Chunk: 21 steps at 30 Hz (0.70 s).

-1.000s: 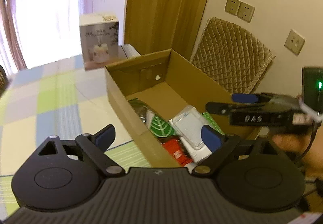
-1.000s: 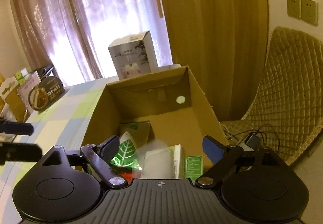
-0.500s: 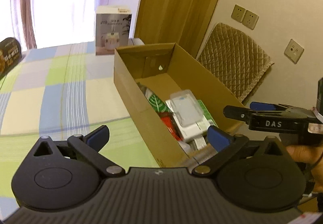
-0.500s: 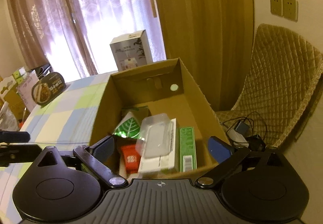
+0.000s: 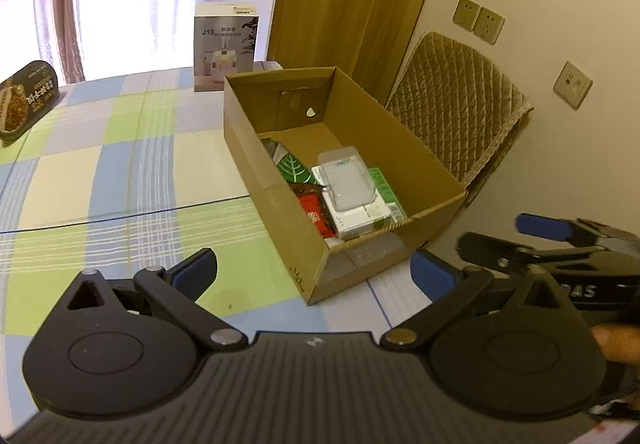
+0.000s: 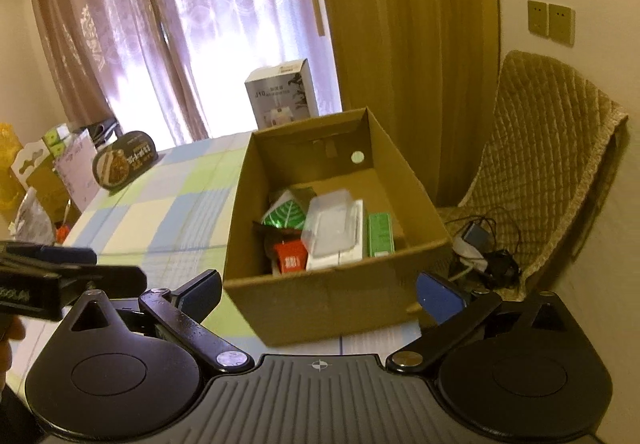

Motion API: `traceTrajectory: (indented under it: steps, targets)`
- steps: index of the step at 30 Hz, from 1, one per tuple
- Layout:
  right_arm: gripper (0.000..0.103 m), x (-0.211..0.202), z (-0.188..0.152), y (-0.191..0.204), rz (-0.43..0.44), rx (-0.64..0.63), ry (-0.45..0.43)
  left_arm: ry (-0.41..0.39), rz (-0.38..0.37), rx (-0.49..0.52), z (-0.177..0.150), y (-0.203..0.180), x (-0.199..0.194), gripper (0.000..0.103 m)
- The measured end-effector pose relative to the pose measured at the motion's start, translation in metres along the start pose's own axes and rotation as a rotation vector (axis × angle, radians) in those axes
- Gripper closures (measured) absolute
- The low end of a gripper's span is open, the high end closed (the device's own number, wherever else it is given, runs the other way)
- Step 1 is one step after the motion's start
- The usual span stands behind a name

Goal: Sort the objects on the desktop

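Two claws, both spread wide and holding nothing, hover over the near end of a table (image 5: 120, 172) covered with a checked cloth. In the left wrist view the left claw (image 5: 316, 272) fills the lower frame, and the right claw (image 5: 532, 240), held in a hand (image 5: 618, 338), enters from the right edge, its fingers apart. In the right wrist view the right claw (image 6: 318, 290) fills the lower frame, and the left claw (image 6: 68, 264) enters from the left edge.

A cardboard box (image 5: 280, 212), open at the top, stands on the table at centre frame. Inside it, toward the near end, lie a green leaf-print packet (image 5: 294, 170), a red packet (image 5: 316, 210), a white box (image 5: 360, 216) with a clear plastic case (image 5: 346, 180) on top of it, and a green carton (image 5: 386, 190) against the right wall.

A white product box (image 5: 224, 48) stands upright behind the cardboard box, near the curtain. A dark food tray (image 5: 24, 104) leans at the left edge. A chair (image 5: 456, 116) with a quilted cover stands right of the table.
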State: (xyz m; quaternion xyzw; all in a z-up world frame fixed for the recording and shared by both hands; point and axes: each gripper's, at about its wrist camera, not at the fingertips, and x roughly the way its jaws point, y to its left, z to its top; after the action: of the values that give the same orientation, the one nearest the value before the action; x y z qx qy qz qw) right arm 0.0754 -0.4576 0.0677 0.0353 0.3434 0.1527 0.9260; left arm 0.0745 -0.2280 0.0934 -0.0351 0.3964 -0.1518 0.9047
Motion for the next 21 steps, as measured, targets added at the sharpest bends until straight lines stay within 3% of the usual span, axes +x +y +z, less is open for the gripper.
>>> traceTrajectory:
  steps: [12, 21]
  targets:
    - [0.002, -0.023, -0.012, 0.009, 0.014, -0.011, 0.03, 0.073, -0.006, -0.06, -0.028, -0.008, 0.002, 0.002]
    - [0.002, -0.027, -0.017, 0.009, 0.0, -0.022, 0.029, 0.055, -0.002, -0.078, -0.033, -0.012, 0.001, 0.002]
